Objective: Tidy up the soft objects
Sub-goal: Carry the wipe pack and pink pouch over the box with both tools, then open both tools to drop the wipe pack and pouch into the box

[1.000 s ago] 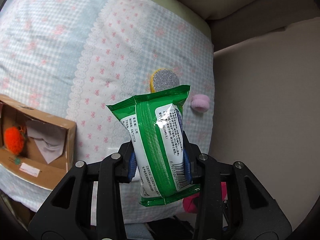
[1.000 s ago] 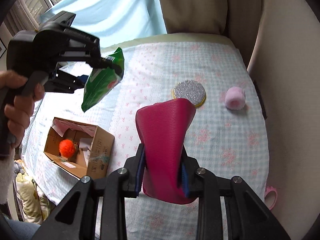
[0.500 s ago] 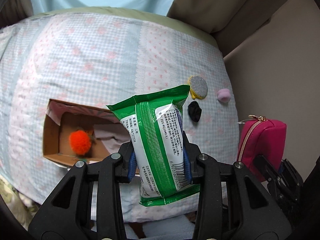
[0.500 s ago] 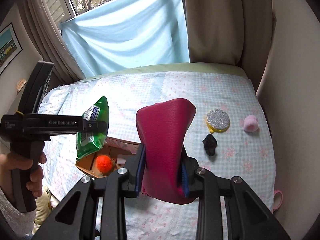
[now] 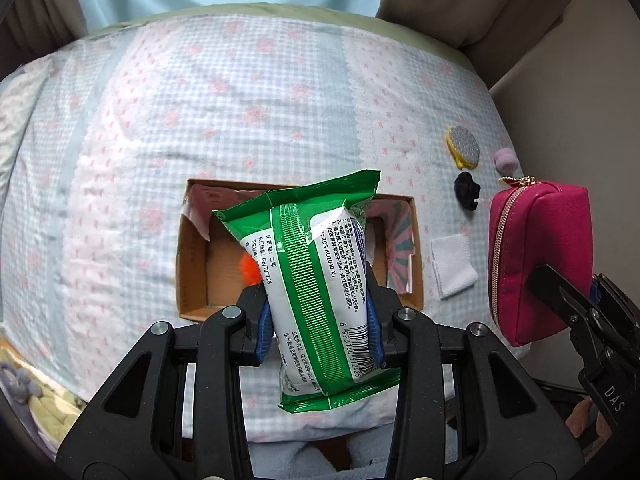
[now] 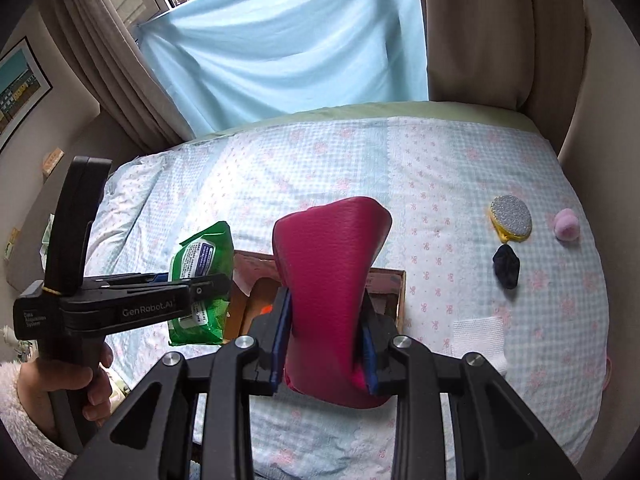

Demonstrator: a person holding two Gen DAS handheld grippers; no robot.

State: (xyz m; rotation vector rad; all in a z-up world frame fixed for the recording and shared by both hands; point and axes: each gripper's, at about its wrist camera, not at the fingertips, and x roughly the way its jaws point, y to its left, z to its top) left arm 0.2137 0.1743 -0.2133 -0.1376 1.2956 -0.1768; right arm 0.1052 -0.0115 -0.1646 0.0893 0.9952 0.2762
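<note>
My left gripper [image 5: 320,320] has its jaws clenched on a green wipes pack [image 5: 316,280], barcode reading 6 923160 512425, above the cardboard box [image 5: 192,268]. Its body reads "GenRobot.AI". My right gripper [image 6: 325,344] squeezes a pink zip pouch [image 6: 328,280]. The box sits on a bed [image 6: 320,160] with a blue checked cover; a light-blue sheet [image 6: 288,36] hangs by the window.

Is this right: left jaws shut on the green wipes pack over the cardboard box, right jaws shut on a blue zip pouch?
One error: the zip pouch is magenta, not blue, as the left wrist view shows. The rest holds: left gripper is shut on the green wipes pack over the cardboard box, right gripper shut on the pouch.
</note>
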